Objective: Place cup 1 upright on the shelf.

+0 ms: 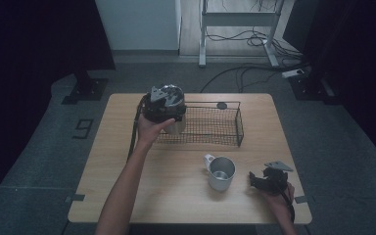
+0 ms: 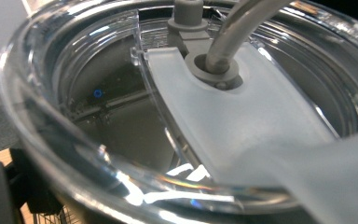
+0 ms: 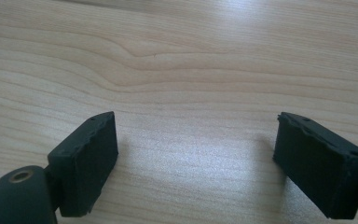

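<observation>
Clear plastic lidded steel tumbler (image 1: 175,117) sits gripped in our left gripper (image 1: 164,105) at the black wire basket's (image 1: 238,128) left end. Our right gripper (image 3: 196,154) rests with fingers apart, empty, near the wooden counter's (image 1: 127,191) right edge, beside the steel mug (image 1: 221,173).
</observation>
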Action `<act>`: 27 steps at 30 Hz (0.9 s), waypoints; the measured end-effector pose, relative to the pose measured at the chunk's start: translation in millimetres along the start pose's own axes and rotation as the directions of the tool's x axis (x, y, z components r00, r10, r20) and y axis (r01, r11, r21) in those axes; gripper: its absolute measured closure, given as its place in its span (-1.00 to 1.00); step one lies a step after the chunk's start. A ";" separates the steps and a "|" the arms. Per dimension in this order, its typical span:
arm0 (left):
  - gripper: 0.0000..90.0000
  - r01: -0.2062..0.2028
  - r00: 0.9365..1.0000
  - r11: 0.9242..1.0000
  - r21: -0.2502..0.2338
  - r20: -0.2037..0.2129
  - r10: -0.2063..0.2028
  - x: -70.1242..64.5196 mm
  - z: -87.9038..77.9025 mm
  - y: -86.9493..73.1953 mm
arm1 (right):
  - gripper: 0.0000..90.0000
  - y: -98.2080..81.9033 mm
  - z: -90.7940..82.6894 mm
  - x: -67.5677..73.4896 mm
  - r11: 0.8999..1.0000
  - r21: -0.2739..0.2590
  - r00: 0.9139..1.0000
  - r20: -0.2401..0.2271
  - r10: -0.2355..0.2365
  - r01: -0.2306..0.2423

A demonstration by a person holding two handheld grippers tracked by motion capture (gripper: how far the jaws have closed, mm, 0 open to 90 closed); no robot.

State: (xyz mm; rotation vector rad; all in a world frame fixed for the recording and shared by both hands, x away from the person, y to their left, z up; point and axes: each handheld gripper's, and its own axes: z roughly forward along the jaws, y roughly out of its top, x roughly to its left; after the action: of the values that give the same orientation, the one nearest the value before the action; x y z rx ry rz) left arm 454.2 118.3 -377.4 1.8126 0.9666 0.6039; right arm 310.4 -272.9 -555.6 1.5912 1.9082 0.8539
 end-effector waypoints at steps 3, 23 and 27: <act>-0.92 -0.001 1.000 1.000 0.001 0.000 0.001 0.8 3.0 0.1 | -0.70 -0.2 -0.1 -0.1 1.000 -0.001 1.000 0.001 -0.001 0.001; -0.92 0.005 1.000 0.999 0.032 -0.017 -0.005 13.5 28.5 2.2 | -0.70 -0.2 -0.2 0.1 1.000 -0.001 1.000 0.002 -0.001 0.001; -0.92 0.015 1.000 0.999 0.042 -0.010 -0.015 15.4 35.2 0.9 | -0.70 -0.2 -0.2 0.0 1.000 -0.001 1.000 0.002 -0.001 0.001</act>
State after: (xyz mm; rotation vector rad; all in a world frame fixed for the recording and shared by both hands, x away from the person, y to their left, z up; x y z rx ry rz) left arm 489.5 112.6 -391.5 1.8390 1.0052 0.5878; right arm 310.2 -272.9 -555.6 1.5891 1.9071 0.8528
